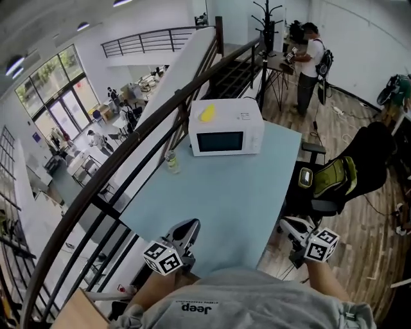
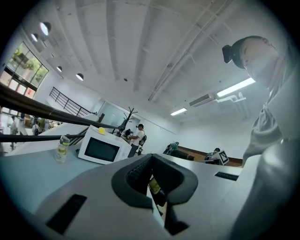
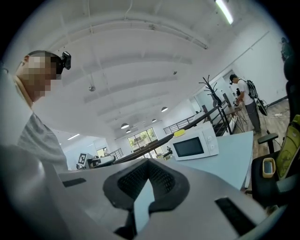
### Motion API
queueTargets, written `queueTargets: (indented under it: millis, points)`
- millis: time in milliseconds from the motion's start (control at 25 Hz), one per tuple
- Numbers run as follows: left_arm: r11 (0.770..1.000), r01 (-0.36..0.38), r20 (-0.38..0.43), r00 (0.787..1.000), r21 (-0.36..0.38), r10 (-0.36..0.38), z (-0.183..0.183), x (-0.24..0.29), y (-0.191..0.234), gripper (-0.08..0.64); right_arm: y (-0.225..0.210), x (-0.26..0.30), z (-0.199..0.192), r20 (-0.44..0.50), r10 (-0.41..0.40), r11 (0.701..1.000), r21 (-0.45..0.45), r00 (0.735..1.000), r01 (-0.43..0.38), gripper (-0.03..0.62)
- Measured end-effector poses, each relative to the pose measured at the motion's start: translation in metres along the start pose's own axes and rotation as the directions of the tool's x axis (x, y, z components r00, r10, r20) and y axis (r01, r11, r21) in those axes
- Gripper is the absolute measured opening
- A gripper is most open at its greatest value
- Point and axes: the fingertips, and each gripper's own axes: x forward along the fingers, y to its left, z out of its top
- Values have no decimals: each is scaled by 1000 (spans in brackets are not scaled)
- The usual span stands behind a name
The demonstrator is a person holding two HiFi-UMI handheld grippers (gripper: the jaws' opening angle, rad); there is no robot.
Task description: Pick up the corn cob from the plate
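- The corn cob (image 1: 207,114) shows only as a small yellow thing, too small to make out in detail. It lies on top of the white microwave (image 1: 226,127), toward its left rear corner.
- The microwave stands at the far end of the light-blue bench (image 1: 237,193), with its door facing me.
- A small clear bottle (image 1: 172,160) stands upright on the bench just left of the microwave's front, close to the dark railing (image 1: 128,160) that runs along the bench's left side.
- A black office chair (image 1: 359,167) with a yellow-green bag (image 1: 337,177) on its seat sits just off the bench's right edge, on the wood floor.
- Farther back a person (image 1: 309,67) stands at a table near a coat stand (image 1: 266,16), well apart from the bench.
- A long stretch of bench top lies between my grippers and the microwave.
- My left gripper (image 1: 187,226) hangs over the near end of the bench. Its jaws are closed together, with nothing between the pads.
- My right gripper (image 1: 289,225) is just past the bench's right edge, near the chair. Its jaws meet at the tips and hold nothing.
- Both grippers are well apart from the yellow cob.
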Motion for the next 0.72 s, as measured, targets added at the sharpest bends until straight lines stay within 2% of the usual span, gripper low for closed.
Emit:
queueTargets:
  millis: [160,280,480,600,720]
  points:
    - [997,-75,-15,997,26,75,5,37,-20,18,-56,-9,13,-1,40,998,-42,999,-40,15]
    - [990,-136,-33,990,44,138,19,56,-7,18,-96,8,26,6,36,998,-46,999,-36,15]
    - [971,-211,-50,975,112,218,82,71,64,18,-121,60,53,32,-10,993,-117,999,14,15]
    - [961,-213,-62,972,178,227,119,92,115,18,-133,95,69,58,-78,986,-144,995,85,16]
    - [942,-201,-73,971,268,227,155,132,152,20,-144,127,88,83,-117,984,-123,990,126,17]
